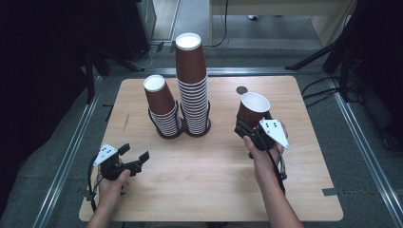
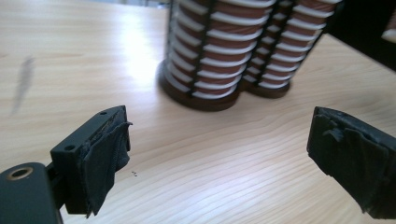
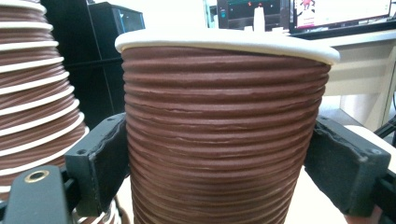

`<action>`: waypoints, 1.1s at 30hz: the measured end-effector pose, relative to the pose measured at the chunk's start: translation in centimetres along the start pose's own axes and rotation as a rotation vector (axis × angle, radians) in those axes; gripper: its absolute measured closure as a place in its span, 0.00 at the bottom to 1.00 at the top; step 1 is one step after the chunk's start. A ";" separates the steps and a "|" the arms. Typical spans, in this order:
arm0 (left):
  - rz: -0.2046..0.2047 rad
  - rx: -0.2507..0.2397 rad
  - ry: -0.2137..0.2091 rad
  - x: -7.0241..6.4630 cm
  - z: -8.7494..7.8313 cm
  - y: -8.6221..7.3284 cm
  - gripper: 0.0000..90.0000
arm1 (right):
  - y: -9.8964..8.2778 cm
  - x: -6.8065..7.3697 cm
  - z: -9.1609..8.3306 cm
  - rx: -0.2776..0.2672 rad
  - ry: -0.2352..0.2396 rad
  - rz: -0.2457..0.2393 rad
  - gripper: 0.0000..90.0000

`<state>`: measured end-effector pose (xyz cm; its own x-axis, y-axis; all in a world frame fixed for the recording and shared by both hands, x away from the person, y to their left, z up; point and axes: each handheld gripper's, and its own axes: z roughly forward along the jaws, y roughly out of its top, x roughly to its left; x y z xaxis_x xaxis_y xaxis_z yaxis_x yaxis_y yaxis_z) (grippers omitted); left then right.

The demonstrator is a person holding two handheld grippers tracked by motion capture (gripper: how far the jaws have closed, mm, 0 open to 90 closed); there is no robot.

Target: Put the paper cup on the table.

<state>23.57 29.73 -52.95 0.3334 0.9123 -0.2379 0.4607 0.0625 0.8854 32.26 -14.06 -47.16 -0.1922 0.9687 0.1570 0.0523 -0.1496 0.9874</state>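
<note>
Brown ribbed paper cup (image 1: 253, 110) with a white rim sits upright between the jaws of the right gripper (image 1: 257, 128), pads pressed on both sides of its wall, right of centre over the wooden table (image 1: 214, 190). No brand, label or writing can be read on any cup.

Count: one single cup, two stacks. Tall stack (image 1: 192, 88) stands at the table's middle; short stack (image 1: 162, 108) leans just beside it on the left, bases touching or nearly so.

Left gripper (image 1: 134, 157) is low near the front left edge, jaws wide apart, nothing between them.

Left gripper view shows both stack bases (image 2: 219, 70) and a grey smudge (image 2: 22, 81) on the wood. Right gripper view shows the cup's ribs (image 3: 224, 140) close up and monitors behind, screen text too small to read.
</note>
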 end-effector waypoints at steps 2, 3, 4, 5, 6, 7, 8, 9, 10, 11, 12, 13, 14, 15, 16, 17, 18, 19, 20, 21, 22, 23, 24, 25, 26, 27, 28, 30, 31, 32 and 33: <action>0.002 0.010 0.028 0.6 -0.1 -0.3 0.06 | 0.2 -0.7 0.3 -0.007 -0.010 -0.004 0.15; 0.001 0.014 0.043 0.9 -0.1 -0.4 0.06 | 0.4 -1.0 0.5 -0.011 -0.016 -0.002 0.15; -0.007 0.013 0.050 1.2 -0.2 -0.4 0.06 | 0.5 -1.4 0.6 -0.016 -0.023 -0.008 0.15; -0.012 0.013 0.060 1.4 -0.2 -0.5 0.06 | 0.5 -1.7 0.7 -0.026 -0.027 -0.003 0.15; -0.015 0.012 0.068 1.7 -0.3 -0.6 0.06 | 0.6 -2.0 0.8 -0.028 -0.031 -0.005 0.15; -0.022 0.011 0.074 1.9 -0.3 -0.7 0.06 | 0.5 -2.3 0.9 -0.029 -0.034 -0.010 0.15; -0.026 0.016 0.077 2.1 -0.3 -0.8 0.06 | 0.5 -2.6 1.1 -0.029 -0.036 -0.020 0.15; -0.027 0.021 0.083 2.3 -0.2 -0.9 0.06 | 0.4 -2.9 1.3 -0.025 -0.039 -0.027 0.15; -0.034 0.022 0.089 2.5 -0.1 -1.1 0.06 | 0.3 -3.2 1.5 -0.026 -0.040 -0.035 0.15; -0.046 0.025 0.088 2.6 -0.1 -1.1 0.06 | 0.2 -3.5 1.7 -0.021 -0.039 -0.036 0.15; -0.050 0.019 0.084 2.7 -0.1 -1.1 0.06 | 0.1 -3.9 1.9 -0.020 -0.043 -0.042 0.15; -0.049 0.013 0.084 2.6 -0.2 -1.1 0.06 | -0.1 -4.2 2.1 -0.016 -0.043 -0.046 0.15; -0.048 0.015 0.080 2.6 -0.2 -1.1 0.06 | -0.2 -4.4 2.3 -0.015 -0.040 -0.052 0.15; -0.048 0.016 0.076 2.6 -0.2 -1.2 0.06 | -0.3 -4.6 2.5 -0.011 -0.042 -0.065 0.15; -0.047 0.017 0.071 2.6 -0.2 -1.3 0.06 | -0.5 -4.8 2.7 -0.009 -0.040 -0.067 0.15; -0.047 0.017 0.071 2.6 -0.2 -1.3 0.06 | -0.6 -4.9 2.9 -0.008 -0.035 -0.071 0.15; -0.051 0.013 0.068 2.7 -0.2 -1.3 0.06 | -0.7 -5.1 3.2 0.000 -0.037 -0.077 0.15; -0.056 0.012 0.068 2.7 -0.2 -1.3 0.06 | -0.9 -5.2 3.4 0.011 -0.040 -0.083 0.15; -0.064 0.009 0.068 2.8 -0.1 -1.3 0.06 | -1.0 -5.2 3.6 0.020 -0.044 -0.090 0.15; -0.068 0.008 0.067 2.9 -0.1 -1.3 0.06 | -1.2 -5.3 3.9 0.025 -0.051 -0.096 0.15; -0.068 0.008 0.067 2.9 -0.1 -1.3 0.06 | -1.2 -5.3 3.9 0.025 -0.051 -0.096 0.15; -0.076 0.007 0.066 2.9 -0.1 -1.3 0.06 | -1.6 -5.6 4.4 0.038 -0.073 -0.097 0.15; -0.076 0.007 0.066 2.9 -0.1 -1.3 0.06 | -1.7 -5.7 4.6 0.042 -0.082 -0.094 0.15; -0.078 0.009 0.065 3.0 -0.1 -1.3 0.06 | -1.8 -5.8 4.9 0.044 -0.094 -0.094 0.15; -0.078 0.008 0.064 2.9 -0.1 -1.3 0.06 | -2.0 -5.9 5.1 0.041 -0.103 -0.096 0.15; -0.078 0.008 0.063 2.9 -0.1 -1.3 0.06 | -2.1 -5.9 5.3 0.042 -0.104 -0.094 0.15; -0.077 0.009 0.062 2.9 -0.1 -1.3 0.06 | -2.3 -6.0 5.4 0.044 -0.102 -0.097 0.15; -0.077 0.006 0.062 2.9 -0.1 -1.3 0.06 | -2.6 -6.1 5.8 0.056 -0.107 -0.104 0.15; -0.077 0.006 0.062 2.9 -0.1 -1.3 0.06 | -2.6 -6.1 5.8 0.056 -0.107 -0.104 0.15; -0.076 0.006 0.062 2.9 -0.1 -1.3 0.06 | -3.0 -6.1 6.1 0.069 -0.114 -0.101 0.15; -0.076 0.006 0.062 2.9 -0.1 -1.3 0.06 | -3.1 -6.1 6.3 0.068 -0.119 -0.106 0.14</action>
<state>23.86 32.37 -54.74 0.2457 0.9284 -0.2789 0.4876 0.1303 0.8633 39.39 -18.25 -51.29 -0.0833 0.9955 0.0448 0.1051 -0.0359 0.9938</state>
